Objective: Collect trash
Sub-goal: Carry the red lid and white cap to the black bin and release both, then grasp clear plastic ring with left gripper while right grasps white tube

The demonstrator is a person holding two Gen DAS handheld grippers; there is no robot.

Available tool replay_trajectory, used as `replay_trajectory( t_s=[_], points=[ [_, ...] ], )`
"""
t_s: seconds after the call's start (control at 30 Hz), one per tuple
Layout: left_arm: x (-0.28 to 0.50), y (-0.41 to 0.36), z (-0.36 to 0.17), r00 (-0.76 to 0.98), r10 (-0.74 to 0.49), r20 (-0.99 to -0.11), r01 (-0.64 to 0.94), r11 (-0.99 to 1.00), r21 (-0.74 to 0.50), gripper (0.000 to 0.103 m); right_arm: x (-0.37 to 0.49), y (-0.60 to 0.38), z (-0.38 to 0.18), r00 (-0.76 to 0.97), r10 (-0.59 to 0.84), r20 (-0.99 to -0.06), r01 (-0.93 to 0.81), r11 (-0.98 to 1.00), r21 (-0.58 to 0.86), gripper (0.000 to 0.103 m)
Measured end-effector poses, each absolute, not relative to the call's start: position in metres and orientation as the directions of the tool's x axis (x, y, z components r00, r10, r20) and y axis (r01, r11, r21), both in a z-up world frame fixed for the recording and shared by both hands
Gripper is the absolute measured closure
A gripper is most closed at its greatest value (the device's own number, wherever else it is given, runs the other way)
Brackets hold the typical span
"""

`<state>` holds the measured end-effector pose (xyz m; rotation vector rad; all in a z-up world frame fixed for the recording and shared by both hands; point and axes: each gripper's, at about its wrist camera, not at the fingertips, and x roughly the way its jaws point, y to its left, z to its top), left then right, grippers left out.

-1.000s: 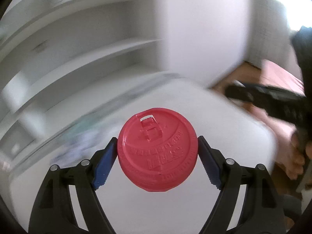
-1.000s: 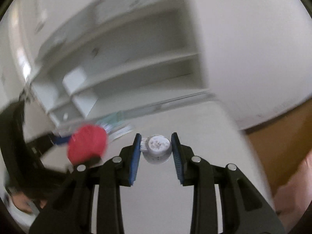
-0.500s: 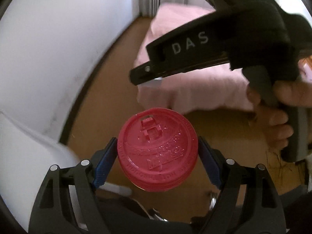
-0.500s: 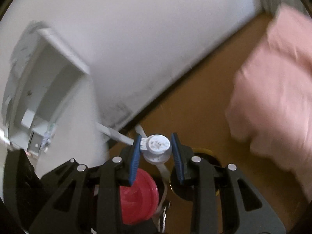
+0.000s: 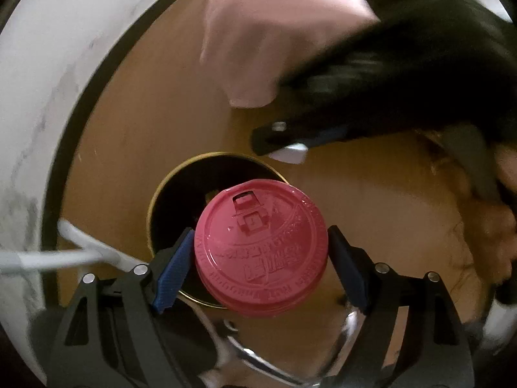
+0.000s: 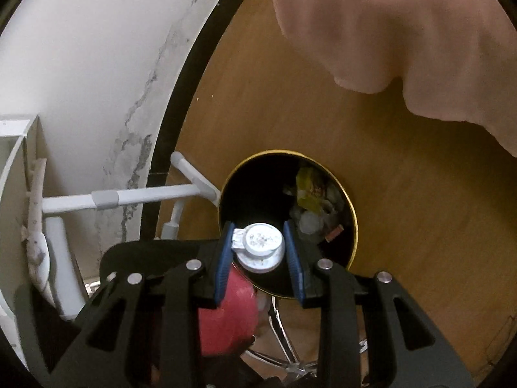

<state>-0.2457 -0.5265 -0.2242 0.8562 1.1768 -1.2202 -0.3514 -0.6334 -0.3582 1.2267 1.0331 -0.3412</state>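
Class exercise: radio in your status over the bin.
Left gripper shut on red lid. Right gripper shut on white cap. Both above open trash bin. Nothing blocking the drop.

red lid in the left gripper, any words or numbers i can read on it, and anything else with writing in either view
Red lid: embossed lettering rings its top and crosses its lower half, but it is too blurred and low in contrast to read.
White cap in the right gripper: only specks, no text.
Wrappers in the trash bin: printed colours, nothing readable.
No other words, numbers or signs show.
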Motion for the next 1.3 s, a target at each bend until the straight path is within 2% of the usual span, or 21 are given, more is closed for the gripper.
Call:
replay_trajectory(
  t_s=[0.2, 0.23, 0.27, 0.3, 0.33, 0.5, 0.6, 0.7, 0.77, 0.87, 0.97, 1.03, 1.1, 1.23, 1.3],
  points=[
    [-0.220, -0.526, -0.227, -0.082, -0.245, -0.966, 0.960, 0.240, -0.142, 0.023, -0.332, -0.633, -0.357, 0.519, 0.298, -0.801, 0.693, 0.403, 0.598, 0.071],
    [-0.227, -0.531, -0.230, -0.084, -0.247, -0.965, 0.958, 0.245, -0.147, 0.021, -0.330, -0.634, -0.354, 0.519, 0.293, -0.803, 0.692, 0.408, 0.596, 0.057],
    [-0.229, -0.529, -0.231, -0.094, -0.243, -0.965, 0.956, 0.249, -0.156, 0.014, -0.330, -0.635, -0.350, 0.525, 0.279, -0.804, 0.692, 0.410, 0.594, 0.043],
    [-0.228, -0.529, -0.231, -0.120, -0.246, -0.962, 0.949, 0.256, -0.184, 0.009, -0.331, -0.637, -0.346, 0.524, 0.257, -0.812, 0.701, 0.412, 0.583, 0.021],
    [-0.226, -0.529, -0.229, -0.135, -0.251, -0.959, 0.945, 0.259, -0.201, 0.007, -0.333, -0.639, -0.343, 0.534, 0.248, -0.809, 0.699, 0.410, 0.587, 0.017],
    [-0.241, -0.524, -0.206, -0.111, -0.304, -0.946, 0.967, 0.188, -0.173, 0.007, -0.355, -0.653, -0.314, 0.548, 0.182, -0.816, 0.720, 0.395, 0.571, 0.017],
    [-0.263, -0.523, -0.161, -0.119, -0.405, -0.906, 0.977, 0.113, -0.179, 0.007, -0.395, -0.664, -0.262, 0.568, 0.016, -0.823, 0.753, 0.393, 0.528, 0.017],
    [-0.285, -0.522, -0.088, -0.111, -0.561, -0.820, 0.987, 0.035, -0.158, 0.007, -0.447, -0.661, -0.187, 0.506, -0.282, -0.815, 0.839, 0.382, 0.388, 0.013],
    [-0.290, -0.507, -0.026, -0.098, -0.668, -0.737, 0.992, -0.003, -0.129, 0.007, -0.481, -0.641, -0.126, 0.422, -0.532, -0.734, 0.900, 0.342, 0.270, 0.007],
    [-0.269, -0.466, 0.059, -0.029, -0.807, -0.590, 0.996, 0.025, -0.082, 0.007, -0.495, -0.612, -0.076, 0.314, -0.736, -0.600, 0.948, 0.283, 0.148, 0.007],
    [-0.225, -0.413, 0.111, 0.179, -0.849, -0.498, 0.980, 0.200, 0.011, 0.007, -0.468, -0.584, -0.054, 0.312, -0.780, -0.543, 0.944, 0.320, 0.083, 0.007],
    [-0.184, -0.373, 0.125, 0.358, -0.796, -0.488, 0.923, 0.380, 0.058, 0.007, -0.434, -0.569, -0.050, 0.395, -0.738, -0.547, 0.904, 0.417, 0.090, 0.007],
    [-0.138, -0.324, 0.125, 0.526, -0.683, -0.508, 0.819, 0.567, 0.086, 0.007, -0.381, -0.546, -0.047, 0.494, -0.661, -0.565, 0.834, 0.544, 0.093, 0.007],
    [-0.050, -0.195, 0.107, 0.736, -0.334, -0.588, 0.501, 0.854, 0.142, 0.007, -0.276, -0.491, -0.031, 0.657, -0.486, -0.575, 0.636, 0.768, 0.077, 0.007],
    [-0.022, -0.128, 0.097, 0.753, -0.185, -0.631, 0.348, 0.926, 0.144, 0.007, -0.221, -0.452, -0.017, 0.739, -0.377, -0.559, 0.496, 0.866, 0.072, 0.007]
  ],
)
